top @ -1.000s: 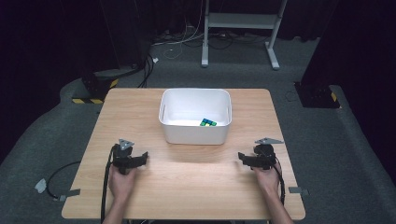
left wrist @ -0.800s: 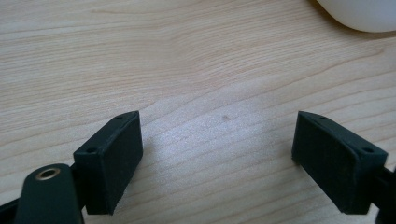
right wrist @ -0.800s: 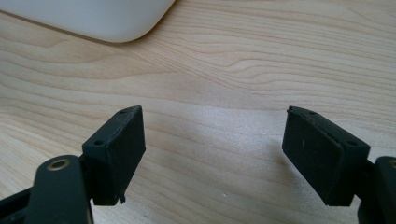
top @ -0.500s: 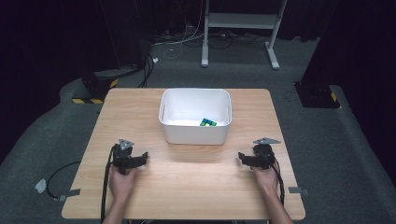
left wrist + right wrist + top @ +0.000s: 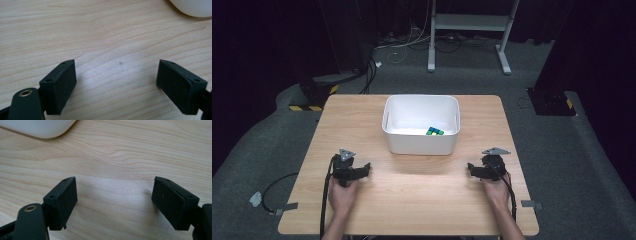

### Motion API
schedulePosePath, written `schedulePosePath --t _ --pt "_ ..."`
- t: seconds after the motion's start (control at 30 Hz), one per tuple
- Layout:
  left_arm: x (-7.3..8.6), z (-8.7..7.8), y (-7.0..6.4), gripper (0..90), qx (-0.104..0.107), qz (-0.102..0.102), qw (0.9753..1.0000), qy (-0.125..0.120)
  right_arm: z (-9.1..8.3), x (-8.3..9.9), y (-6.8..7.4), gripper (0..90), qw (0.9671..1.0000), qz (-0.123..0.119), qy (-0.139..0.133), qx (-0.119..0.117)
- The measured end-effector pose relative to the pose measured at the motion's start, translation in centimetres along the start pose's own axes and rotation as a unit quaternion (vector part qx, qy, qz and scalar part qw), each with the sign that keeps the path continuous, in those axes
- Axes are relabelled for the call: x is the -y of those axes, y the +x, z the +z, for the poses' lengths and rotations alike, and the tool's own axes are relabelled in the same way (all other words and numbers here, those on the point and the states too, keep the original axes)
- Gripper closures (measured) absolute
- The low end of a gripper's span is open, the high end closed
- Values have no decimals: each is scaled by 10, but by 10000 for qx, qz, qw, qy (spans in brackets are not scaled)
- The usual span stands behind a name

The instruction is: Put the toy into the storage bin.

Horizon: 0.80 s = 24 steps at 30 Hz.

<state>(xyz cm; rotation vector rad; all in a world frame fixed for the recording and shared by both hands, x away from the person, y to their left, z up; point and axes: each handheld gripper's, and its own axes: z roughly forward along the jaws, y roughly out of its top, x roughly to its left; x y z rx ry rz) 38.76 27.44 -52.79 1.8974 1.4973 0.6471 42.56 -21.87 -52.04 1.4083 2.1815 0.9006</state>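
The left tool [image 5: 364,168] rests on the counter [image 5: 422,185] at near left, jaws spread wide over bare wood, aimed right; the white tub [image 5: 421,125] sits at centre far, long axis left to right; a multicoloured cube [image 5: 434,131] lies in its near-right corner; the right tool [image 5: 472,169] rests near right, jaws equally apart, aimed left.

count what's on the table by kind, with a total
white bin: 1
multicoloured cube, inside the bin: 1
hand-held gripper: 2, left and right, both open and empty
total: 4
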Motion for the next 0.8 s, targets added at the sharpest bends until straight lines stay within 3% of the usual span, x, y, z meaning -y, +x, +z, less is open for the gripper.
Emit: schedulePosePath --t 0.03,0.3,0.8 --pt "0 0 0 166 0 0 10000 0 1 1 1 196 9999 -101 -27 77" --pt "0 0 0 166 3 5 10000 -1 2 3 3 164 9996 -109 -118 231" --pt "0 0 0 166 7 6 10000 4 3 3 1 162 9998 -49 -90 172"
